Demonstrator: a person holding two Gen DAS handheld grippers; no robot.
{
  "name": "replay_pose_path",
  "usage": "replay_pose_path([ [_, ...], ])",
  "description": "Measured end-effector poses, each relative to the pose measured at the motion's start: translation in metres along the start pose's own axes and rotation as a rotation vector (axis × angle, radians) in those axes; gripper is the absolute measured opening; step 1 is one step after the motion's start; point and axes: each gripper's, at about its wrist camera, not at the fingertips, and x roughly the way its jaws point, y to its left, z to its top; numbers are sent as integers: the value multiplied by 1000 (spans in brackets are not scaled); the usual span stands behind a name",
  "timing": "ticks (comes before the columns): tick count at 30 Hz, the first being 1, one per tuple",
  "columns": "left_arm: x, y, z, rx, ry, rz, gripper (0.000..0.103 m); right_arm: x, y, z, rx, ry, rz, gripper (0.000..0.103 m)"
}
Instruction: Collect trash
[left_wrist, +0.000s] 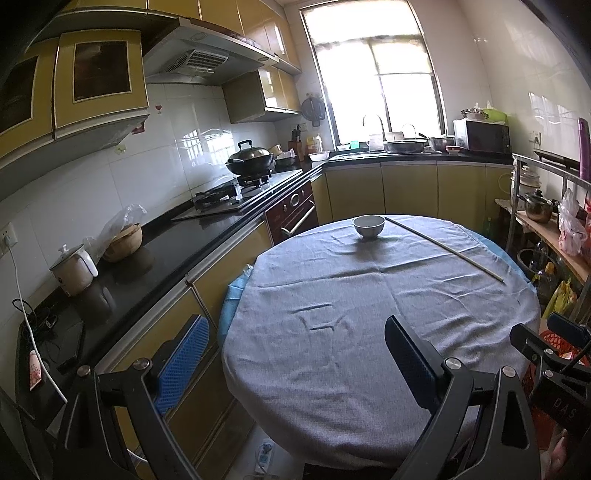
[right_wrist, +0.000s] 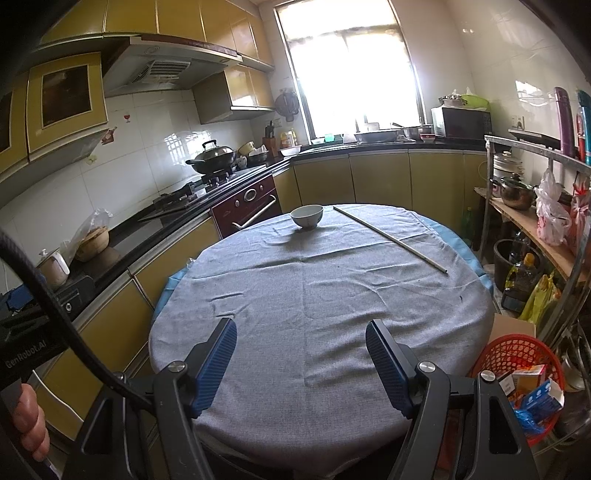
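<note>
A round table under a grey cloth (left_wrist: 332, 314) (right_wrist: 314, 295) fills both views. At its far side stands a small white bowl (left_wrist: 368, 226) (right_wrist: 307, 216), and a long thin stick (left_wrist: 443, 248) (right_wrist: 389, 238) lies slanting to the bowl's right. A red mesh basket (right_wrist: 517, 354) with boxes and blue wrappers inside sits on the floor right of the table; its edge shows as red mesh (left_wrist: 554, 341). My left gripper (left_wrist: 295, 354) is open over the table's near left edge, nothing between its fingers. My right gripper (right_wrist: 301, 354) hangs open and empty above the near edge.
A black counter (left_wrist: 147, 258) with a kettle, a bagged bowl and a gas stove with a wok (left_wrist: 251, 158) runs along the left. A metal shelf rack (right_wrist: 535, 221) with pots, bags and bottles stands to the right. The sink and microwave (right_wrist: 465, 123) line the far wall.
</note>
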Motion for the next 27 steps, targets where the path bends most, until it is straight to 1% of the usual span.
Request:
replay_pose_path([
  [17,2,1,-4,0,16,-5,96,-1,3,0,2,-3,-3,76],
  [27,7,3,-11,-7,46,-11,96,0,4,-2,3,0,-6,76],
])
